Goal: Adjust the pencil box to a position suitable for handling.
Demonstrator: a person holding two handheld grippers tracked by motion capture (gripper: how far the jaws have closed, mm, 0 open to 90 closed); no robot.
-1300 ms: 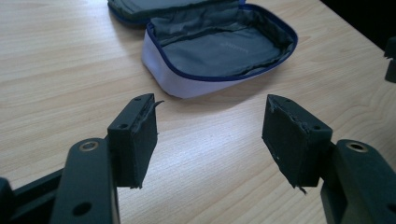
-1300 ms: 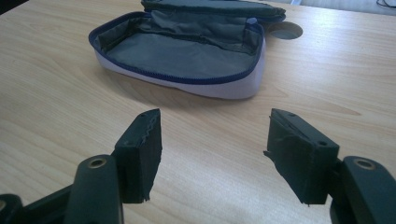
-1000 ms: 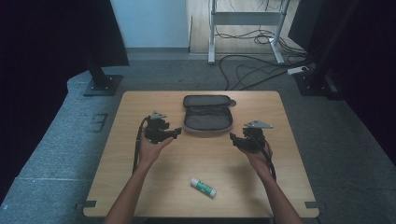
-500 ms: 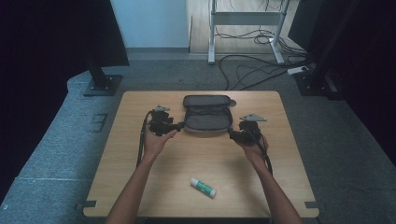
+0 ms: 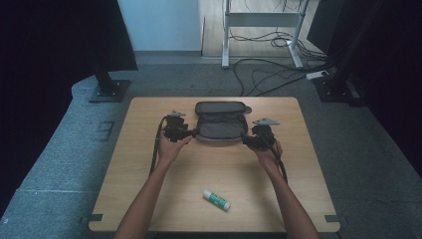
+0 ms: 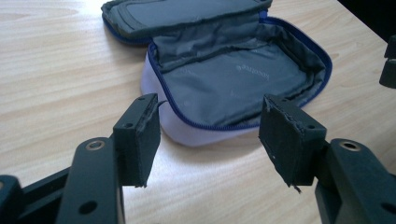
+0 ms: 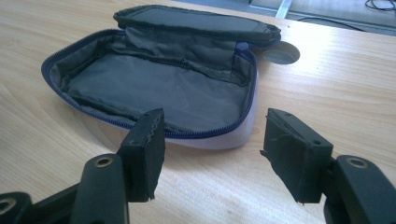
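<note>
Glue stick point(image 5: 216, 199) label: too small to read, well behind both tongs.
Pouch point(image 6: 233, 79) lining print: blurred, just ahead of the left tongs point(image 6: 212, 135).

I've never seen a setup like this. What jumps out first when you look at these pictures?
An open pouch with a grey lining and a blue zip lies unzipped at the far middle of the wooden table. A person flanks it with a black hand-held gripper at each end, the left hand-held gripper and the right hand-held gripper, both with jaws apart and nothing between them. Alone near the front edge lies a small white and green glue stick.
</note>
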